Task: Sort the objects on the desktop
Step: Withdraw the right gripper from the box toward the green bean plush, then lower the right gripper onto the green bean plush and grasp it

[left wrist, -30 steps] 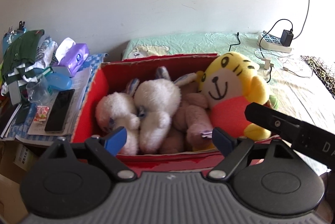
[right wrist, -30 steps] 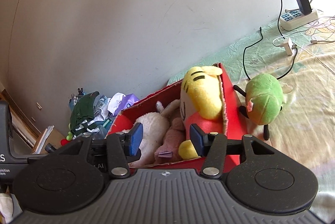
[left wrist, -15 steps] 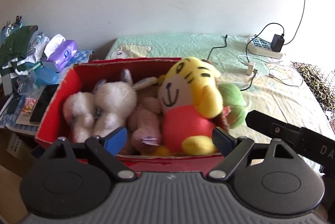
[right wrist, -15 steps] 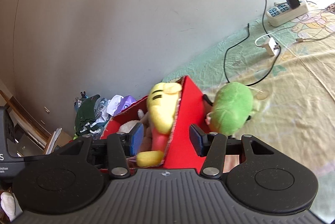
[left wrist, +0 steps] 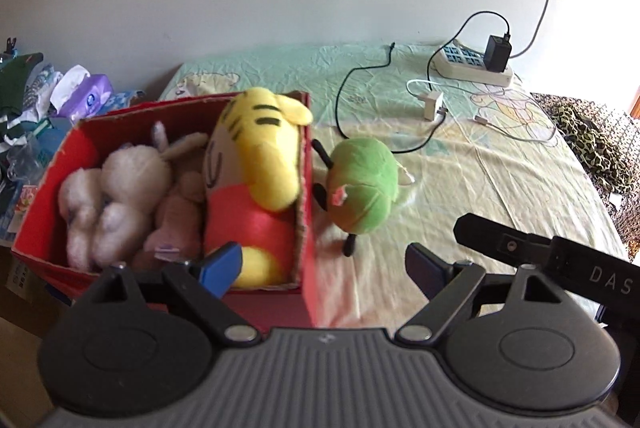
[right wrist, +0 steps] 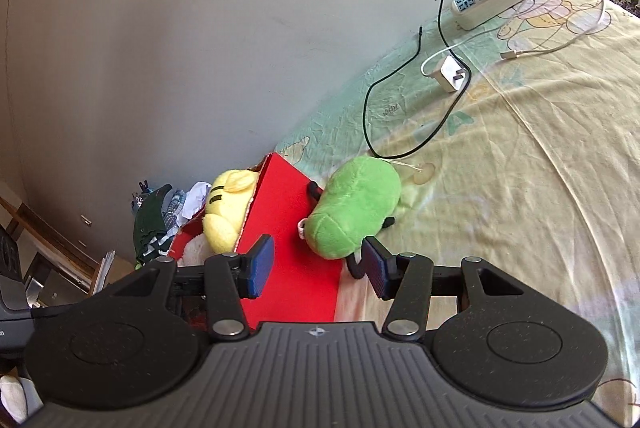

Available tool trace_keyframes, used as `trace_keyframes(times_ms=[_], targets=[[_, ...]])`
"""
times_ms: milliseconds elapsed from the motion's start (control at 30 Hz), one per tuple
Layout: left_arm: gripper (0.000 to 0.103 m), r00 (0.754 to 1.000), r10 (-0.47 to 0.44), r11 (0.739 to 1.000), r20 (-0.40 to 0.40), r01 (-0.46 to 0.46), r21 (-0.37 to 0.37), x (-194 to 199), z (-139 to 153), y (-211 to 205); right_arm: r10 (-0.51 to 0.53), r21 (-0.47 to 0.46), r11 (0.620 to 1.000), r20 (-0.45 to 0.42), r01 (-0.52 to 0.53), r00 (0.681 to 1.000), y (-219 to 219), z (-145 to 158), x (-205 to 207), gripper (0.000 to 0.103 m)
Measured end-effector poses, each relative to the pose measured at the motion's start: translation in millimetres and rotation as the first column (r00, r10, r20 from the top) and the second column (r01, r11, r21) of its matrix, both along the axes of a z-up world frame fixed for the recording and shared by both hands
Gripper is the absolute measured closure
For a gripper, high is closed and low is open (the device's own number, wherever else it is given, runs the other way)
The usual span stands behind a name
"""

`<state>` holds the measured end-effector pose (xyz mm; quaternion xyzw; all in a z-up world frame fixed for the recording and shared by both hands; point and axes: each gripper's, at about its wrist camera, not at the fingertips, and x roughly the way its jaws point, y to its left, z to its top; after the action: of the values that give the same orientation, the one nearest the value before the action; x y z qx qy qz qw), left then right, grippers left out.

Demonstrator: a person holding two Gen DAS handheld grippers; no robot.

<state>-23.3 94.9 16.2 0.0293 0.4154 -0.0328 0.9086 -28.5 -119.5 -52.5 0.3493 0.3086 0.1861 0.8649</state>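
Our left hand-held gripper (left wrist: pixel 322 264) hangs wide open and empty over the red box's (left wrist: pixel 306 187) right wall. Our right hand-held gripper (right wrist: pixel 316 268) gapes too, gripping nothing, just short of the green plush (right wrist: pixel 354 211), which lies on the bed (right wrist: pixel 520 167) touching the box's outer wall. Open sheet spreads rightward; black cable (right wrist: pixel 400 75) beyond.

So there's a red cardboard box (left wrist: pixel 308 195) at the left edge of the bed, packed with plushies: a yellow tiger in a red shirt (left wrist: pixel 256 179) against the box's right wall, a pinkish bunny (left wrist: pixel 180 211) in the middle, fluffy white ones (left wrist: pixel 112 195) on the left. A green plush (left wrist: pixel 362 187) with thin black limbs lies on the sheet, touching the box's right wall from outside
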Motion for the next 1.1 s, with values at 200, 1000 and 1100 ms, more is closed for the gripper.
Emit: trace_keyframes(times_ms=[200, 1000, 1100], targets=[[0.016, 0.999, -0.016, 1.000, 0.033, 0.015, 0.025, -9, -12, -20, 0.006, -0.002, 1.000, -0.035, -0.006, 0.999, -19, -12, 1, 0.050], [0.016, 0.992, -0.115, 0.993, 0.060, 0.112, 0.048, -22, -72, -64, 0.297, -0.234, 0.931, 0.039, -0.280, 0.954, 6, 1, 108, 0.050], [0.016, 0.992, -0.119, 0.992, 0.051, 0.117, 0.047, -22, -76, -65, 0.328, -0.283, 0.910, 0.041, -0.303, 0.944, 25, -3, 132, 0.050]])
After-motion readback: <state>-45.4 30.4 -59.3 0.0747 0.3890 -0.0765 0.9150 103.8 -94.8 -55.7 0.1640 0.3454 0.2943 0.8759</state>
